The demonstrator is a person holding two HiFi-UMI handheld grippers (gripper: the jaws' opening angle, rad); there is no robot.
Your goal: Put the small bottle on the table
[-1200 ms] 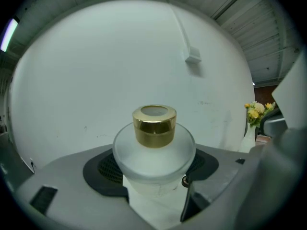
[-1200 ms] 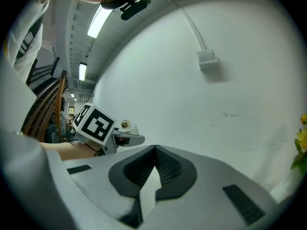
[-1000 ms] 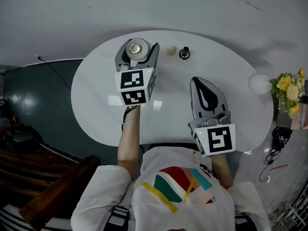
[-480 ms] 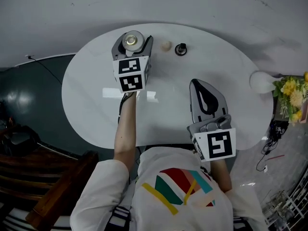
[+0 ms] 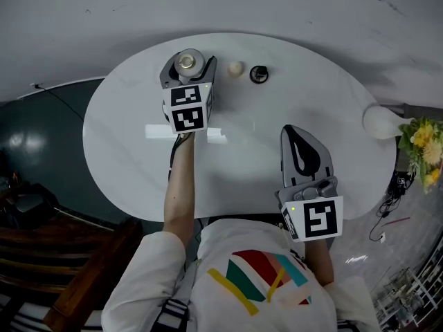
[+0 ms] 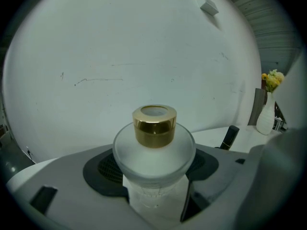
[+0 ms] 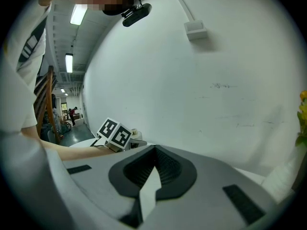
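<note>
Head view puts your left gripper [image 5: 187, 61] at about 11 o'clock on the white oval table [image 5: 131, 151]. Its fingers are pinching the small frosted-glass bottle with the gold cap [image 6: 154, 145] around the body, and the bottle stands upright with its cap above them. No view shows whether its base touches the table. Toward 3 o'clock from the bottle sit a small cream round object [image 5: 235, 68] and then a small black object [image 5: 259, 74], near each other. Your right gripper [image 5: 299, 131] lies at about 5 o'clock on the table, well apart from the bottle. Its fingers are pressed together with nothing between them. A white vase of yellow flowers [image 5: 379, 120] stands at the table's 3 o'clock edge.
</note>
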